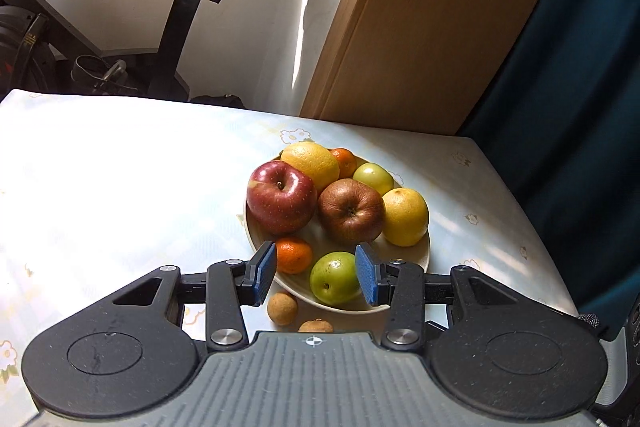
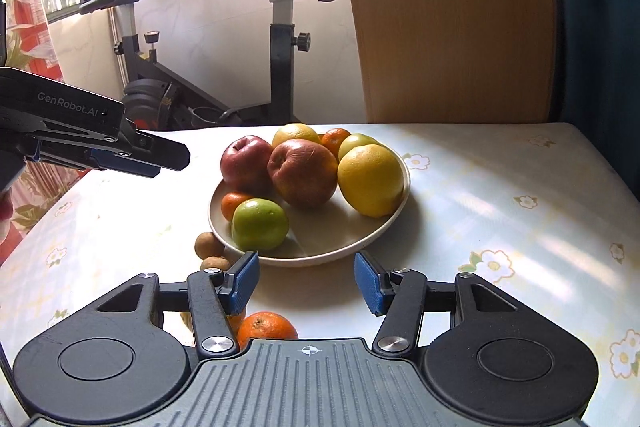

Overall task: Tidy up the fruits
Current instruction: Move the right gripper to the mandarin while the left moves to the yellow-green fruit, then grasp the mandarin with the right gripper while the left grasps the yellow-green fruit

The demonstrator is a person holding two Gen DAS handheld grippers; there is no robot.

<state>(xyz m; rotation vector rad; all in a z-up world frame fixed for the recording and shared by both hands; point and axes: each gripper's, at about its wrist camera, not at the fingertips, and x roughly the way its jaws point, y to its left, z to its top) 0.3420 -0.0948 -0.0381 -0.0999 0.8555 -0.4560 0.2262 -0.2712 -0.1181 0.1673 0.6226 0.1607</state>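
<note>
A table (image 2: 500,179) under a pale floral cloth is standing in sunlight, with an exercise bike (image 2: 280,39) and a wooden panel (image 2: 448,15) behind it. A beige plate (image 2: 340,247) is sitting on the cloth, carrying apples, yellow citrus, green fruit and small oranges. Two small brown fruits (image 2: 208,245) are lying just beside its near rim, and a loose orange (image 2: 266,325) is lying nearer the right gripper. The left gripper (image 1: 316,277) is hovering over the plate's near edge, jaws parted, gripping nothing. The right gripper (image 2: 306,281) is hanging short of the plate, jaws parted and empty.
</note>
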